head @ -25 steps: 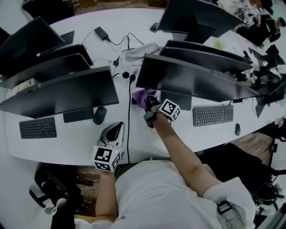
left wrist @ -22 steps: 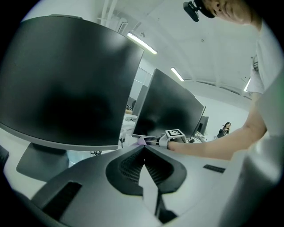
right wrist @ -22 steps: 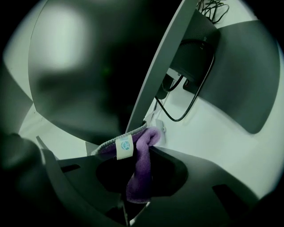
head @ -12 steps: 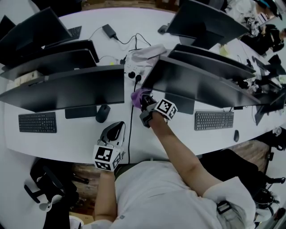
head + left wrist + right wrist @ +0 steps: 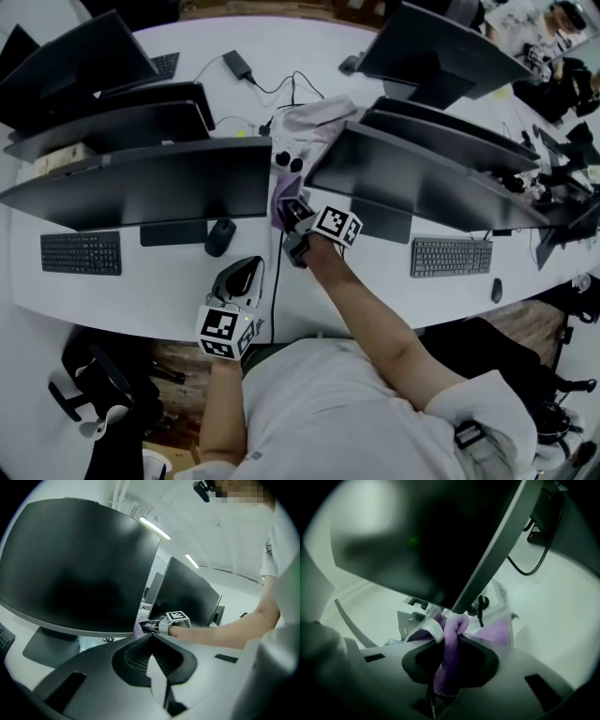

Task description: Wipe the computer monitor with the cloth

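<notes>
Over the white tabletop (image 5: pixel 169 291), our right tongs (image 5: pixel 287 212) clamp the cloth (image 5: pixel 449 658), ready to wipe the monitor (image 5: pixel 159 183) just ahead; the left tongs (image 5: pixel 246 272) rest closed and empty.

No text, brand or number can be read. Black-and-white square markers (image 5: pixel 217 327) without letters are borne by the cubes of the left gripper (image 5: pixel 247 269) and right gripper (image 5: pixel 292 214). Key legends on the left keyboard (image 5: pixel 81 253) are too small.
</notes>
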A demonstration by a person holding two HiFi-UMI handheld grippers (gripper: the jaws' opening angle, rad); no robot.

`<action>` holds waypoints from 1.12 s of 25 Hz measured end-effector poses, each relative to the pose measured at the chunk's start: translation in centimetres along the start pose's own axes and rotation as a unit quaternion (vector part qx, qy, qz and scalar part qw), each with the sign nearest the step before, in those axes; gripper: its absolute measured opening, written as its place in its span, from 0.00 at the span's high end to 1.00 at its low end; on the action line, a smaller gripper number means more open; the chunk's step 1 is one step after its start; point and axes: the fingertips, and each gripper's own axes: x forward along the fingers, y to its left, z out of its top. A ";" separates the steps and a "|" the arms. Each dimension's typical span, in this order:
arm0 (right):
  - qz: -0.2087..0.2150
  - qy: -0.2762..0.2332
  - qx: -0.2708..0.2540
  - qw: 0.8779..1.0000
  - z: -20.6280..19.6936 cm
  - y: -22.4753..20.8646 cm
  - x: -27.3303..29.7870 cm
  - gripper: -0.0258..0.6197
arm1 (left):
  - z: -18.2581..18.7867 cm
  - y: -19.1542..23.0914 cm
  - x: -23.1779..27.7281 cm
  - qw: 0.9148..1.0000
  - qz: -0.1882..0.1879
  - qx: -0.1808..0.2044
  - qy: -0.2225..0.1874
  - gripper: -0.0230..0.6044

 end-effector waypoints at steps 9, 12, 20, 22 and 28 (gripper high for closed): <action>0.017 -0.062 0.052 0.997 1.5 1.0 -0.4 0.85 | 0.0 0.2 -0.1 1.000 0.001 -0.001 0.001 0.96; 0.022 -0.076 0.062 0.995 1.6 1.4 -0.8 0.85 | 0.1 0.0 -0.1 1.000 0.000 0.000 0.001 0.96; 0.041 -0.089 0.029 0.995 2.9 3.4 -1.4 0.85 | 0.2 -0.2 -0.4 1.000 0.001 0.003 0.000 0.96; 0.041 -0.090 0.020 0.995 3.3 4.1 -1.6 0.85 | 0.3 -0.4 -0.4 1.000 0.000 0.004 -0.002 0.96; 0.053 -0.094 -0.006 0.994 4.0 6.6 -2.4 0.85 | 0.6 -0.9 -0.5 1.000 -0.003 0.008 -0.007 0.96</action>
